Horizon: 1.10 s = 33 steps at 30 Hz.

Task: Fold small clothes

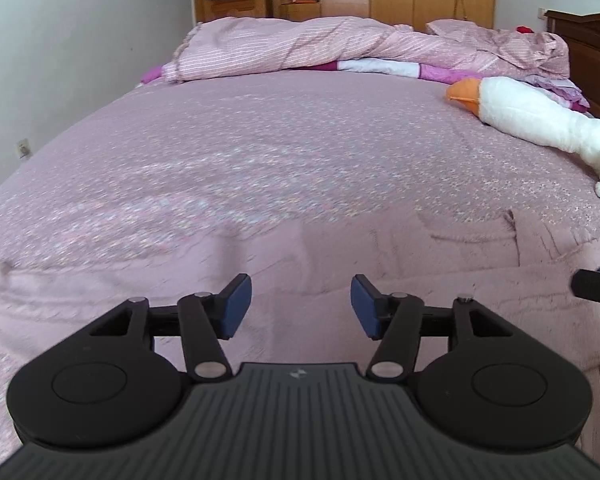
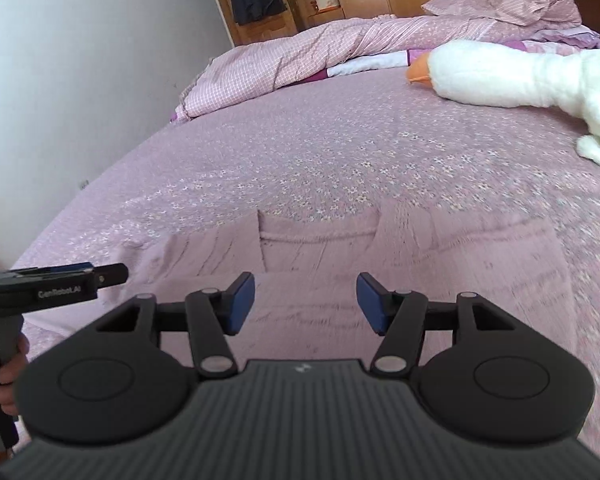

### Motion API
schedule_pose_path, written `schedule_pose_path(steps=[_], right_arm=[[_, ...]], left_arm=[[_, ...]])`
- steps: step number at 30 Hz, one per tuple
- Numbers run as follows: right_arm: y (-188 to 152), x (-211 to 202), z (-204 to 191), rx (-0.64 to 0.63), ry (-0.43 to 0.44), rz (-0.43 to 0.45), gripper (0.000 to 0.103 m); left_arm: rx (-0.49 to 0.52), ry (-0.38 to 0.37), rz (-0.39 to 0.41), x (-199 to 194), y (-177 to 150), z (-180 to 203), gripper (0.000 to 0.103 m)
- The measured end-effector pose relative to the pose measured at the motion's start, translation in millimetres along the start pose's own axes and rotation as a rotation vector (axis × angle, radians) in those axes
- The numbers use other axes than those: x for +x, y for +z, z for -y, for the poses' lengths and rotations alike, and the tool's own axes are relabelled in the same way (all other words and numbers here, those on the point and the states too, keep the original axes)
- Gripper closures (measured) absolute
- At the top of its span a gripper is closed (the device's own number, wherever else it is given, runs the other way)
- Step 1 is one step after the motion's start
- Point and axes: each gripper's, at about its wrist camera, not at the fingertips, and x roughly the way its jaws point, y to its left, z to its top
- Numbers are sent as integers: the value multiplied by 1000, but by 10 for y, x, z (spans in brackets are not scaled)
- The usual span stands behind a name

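1 pink garment flat on bed | 1 plush goose | left gripper, right gripper: both released

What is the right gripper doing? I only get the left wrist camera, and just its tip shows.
Observer: The right gripper is open and holds nothing; the pink knit top lies in front of it.
Operator: Where's the neck hole?
Observer: The neckline is straight ahead of that gripper, at the top's far edge.
Operator: Can you see my gripper?
Observer: Yes, the left gripper shows side-on at the left, with a hand around its handle.
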Motion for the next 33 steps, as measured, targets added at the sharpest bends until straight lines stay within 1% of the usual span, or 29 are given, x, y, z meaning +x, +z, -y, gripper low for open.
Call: schedule_pose_path(steps=[7, 14, 17, 25, 28, 33], right_arm=[[-136, -375, -130, 10, 2, 12, 43], [-339, -599, -243, 22, -5, -17, 42], [-449, -654, -269, 45, -14, -30, 42], [-737, -739, -275, 69, -39, -72, 41], [-801, -755, -234, 88, -51, -76, 41], [-854, -750, -207, 103, -77, -85, 41]], left_arm=[[-51, 20, -22, -334, -128, -289, 35], [-74, 53, -33, -598, -270, -550, 34], [-79, 69, -42, -663, -337, -638, 33], [-126, 121, -86, -708, -531, -867, 33], [-149, 141, -97, -703, -569, -945, 33], [-213, 168, -109, -659, -596, -1103, 33]])
